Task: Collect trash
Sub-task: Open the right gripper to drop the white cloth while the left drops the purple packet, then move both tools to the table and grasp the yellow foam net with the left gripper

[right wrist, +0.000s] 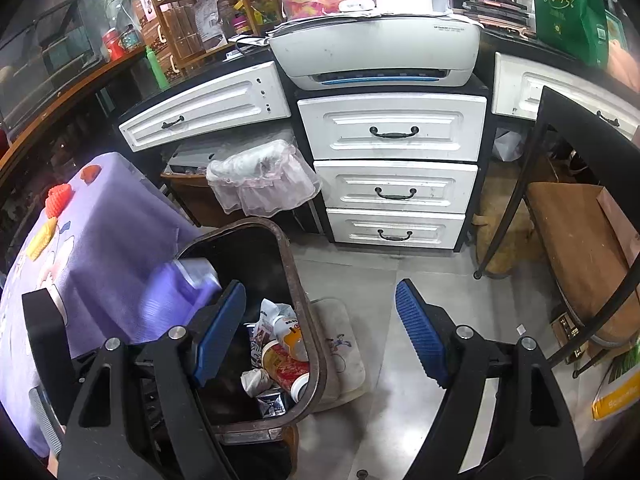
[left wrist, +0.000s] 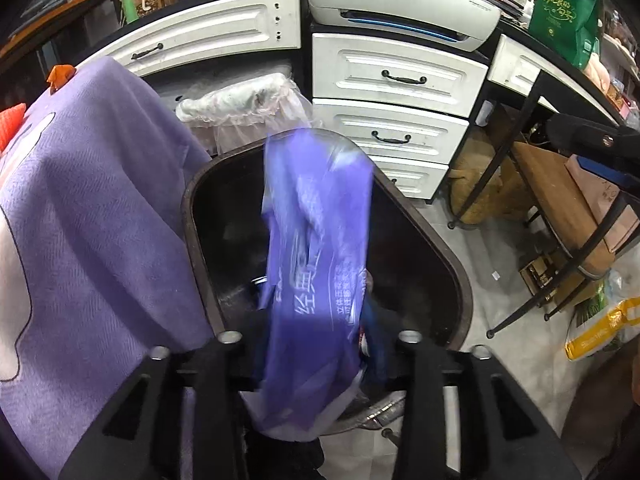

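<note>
Your left gripper (left wrist: 316, 344) is clenched on the purple wrapper (left wrist: 316, 240), dangling it mid-frame over the bin (left wrist: 440, 256) so it should drop inside, while your right gripper (right wrist: 320, 336) hangs released at lower centre, beside the bin's rim.

Purple plastic bag (left wrist: 316, 264): motion-blurred in the left wrist view; printed lettering unreadable; lower end hidden between the jaws, so the grip cannot be confirmed. Same bag in the right wrist view: only a blurred corner, partly behind the left blue pad (right wrist: 218, 332). Bin (left wrist: 424, 232) interior: mostly covered by the bag in the left wrist view. Trash in the bin (right wrist: 280, 356): labels too small to read, lower layers in shadow. Purple cloth (left wrist: 92, 216): cut off by the left edge. Yellow package (right wrist: 616, 396): cut off at the right edge.
</note>
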`<state>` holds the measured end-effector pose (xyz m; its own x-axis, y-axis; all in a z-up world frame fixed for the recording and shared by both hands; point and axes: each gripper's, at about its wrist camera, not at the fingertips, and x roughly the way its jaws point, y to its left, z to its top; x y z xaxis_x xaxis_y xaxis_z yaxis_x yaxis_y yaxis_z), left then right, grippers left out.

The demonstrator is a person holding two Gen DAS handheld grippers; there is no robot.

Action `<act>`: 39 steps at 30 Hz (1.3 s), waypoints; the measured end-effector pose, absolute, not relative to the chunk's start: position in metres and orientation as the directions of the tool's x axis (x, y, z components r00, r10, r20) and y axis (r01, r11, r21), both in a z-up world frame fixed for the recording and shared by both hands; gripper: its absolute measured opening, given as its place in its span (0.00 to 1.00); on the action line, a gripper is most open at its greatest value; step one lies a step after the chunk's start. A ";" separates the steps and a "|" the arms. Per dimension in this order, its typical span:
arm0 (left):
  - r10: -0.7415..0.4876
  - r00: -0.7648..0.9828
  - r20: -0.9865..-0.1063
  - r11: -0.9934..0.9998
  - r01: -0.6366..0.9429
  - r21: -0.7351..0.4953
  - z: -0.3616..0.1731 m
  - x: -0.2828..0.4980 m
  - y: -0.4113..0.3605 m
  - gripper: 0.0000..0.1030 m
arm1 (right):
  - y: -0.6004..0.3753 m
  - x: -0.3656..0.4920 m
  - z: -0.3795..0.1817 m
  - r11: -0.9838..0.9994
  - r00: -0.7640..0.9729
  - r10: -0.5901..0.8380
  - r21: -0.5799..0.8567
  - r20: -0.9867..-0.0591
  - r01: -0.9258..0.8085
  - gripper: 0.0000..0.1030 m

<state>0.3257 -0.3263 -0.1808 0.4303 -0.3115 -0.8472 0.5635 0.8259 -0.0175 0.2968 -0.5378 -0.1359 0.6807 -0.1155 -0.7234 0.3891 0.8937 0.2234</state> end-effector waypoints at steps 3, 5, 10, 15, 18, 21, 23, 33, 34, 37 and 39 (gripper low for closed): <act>-0.318 0.429 -0.845 0.827 0.561 -0.026 -0.183 0.327 -0.326 0.70 | -0.539 0.296 -0.137 0.890 0.679 -0.116 0.228 -0.724 0.395 0.75; -0.325 0.433 -0.841 0.821 0.571 -0.023 -0.183 0.324 -0.327 0.77 | -0.540 0.296 -0.137 0.889 0.680 -0.113 0.232 -0.724 0.395 0.75; -0.344 0.452 -0.823 0.802 0.597 -0.008 -0.171 0.309 -0.324 0.85 | -0.538 0.294 -0.132 0.891 0.692 -0.118 0.231 -0.712 0.390 0.75; -0.378 0.495 -0.783 0.788 0.616 0.010 -0.144 0.291 -0.312 0.89 | -0.538 0.293 -0.128 0.892 0.702 -0.114 0.239 -0.703 0.384 0.75; -0.402 0.524 -0.751 0.783 0.622 0.015 -0.124 0.279 -0.300 0.93 | -0.534 0.295 -0.126 0.897 0.709 -0.096 0.248 -0.699 0.366 0.75; -0.421 0.544 -0.726 0.779 0.626 0.018 -0.106 0.270 -0.288 0.95 | -0.522 0.298 -0.121 0.911 0.720 -0.068 0.252 -0.690 0.327 0.76; -0.419 0.557 -0.716 0.781 0.624 0.028 -0.096 0.267 -0.281 0.95 | -0.513 0.300 -0.117 0.920 0.726 -0.053 0.249 -0.686 0.302 0.77; -0.367 0.619 -0.695 0.831 0.554 0.054 -0.066 0.276 -0.225 0.95 | -0.451 0.321 -0.091 0.973 0.749 0.058 0.206 -0.660 0.106 0.81; -0.354 0.625 -0.696 0.840 0.540 0.058 -0.064 0.278 -0.217 0.95 | -0.442 0.325 -0.089 0.976 0.747 0.078 0.203 -0.661 0.079 0.81; -0.305 0.647 -0.699 0.868 0.490 0.074 -0.060 0.291 -0.192 0.95 | -0.419 0.339 -0.082 0.977 0.739 0.144 0.212 -0.658 -0.002 0.81; -0.265 0.669 -0.694 0.888 0.450 0.095 -0.055 0.301 -0.171 0.95 | -0.403 0.349 -0.075 0.971 0.732 0.203 0.232 -0.651 -0.064 0.81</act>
<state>0.3012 -0.1705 -0.0555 0.6690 -0.2648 -0.6945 0.4497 0.8881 0.0946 0.3490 -0.4033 -0.0750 0.7317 0.2033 -0.6506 -0.0637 0.9707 0.2318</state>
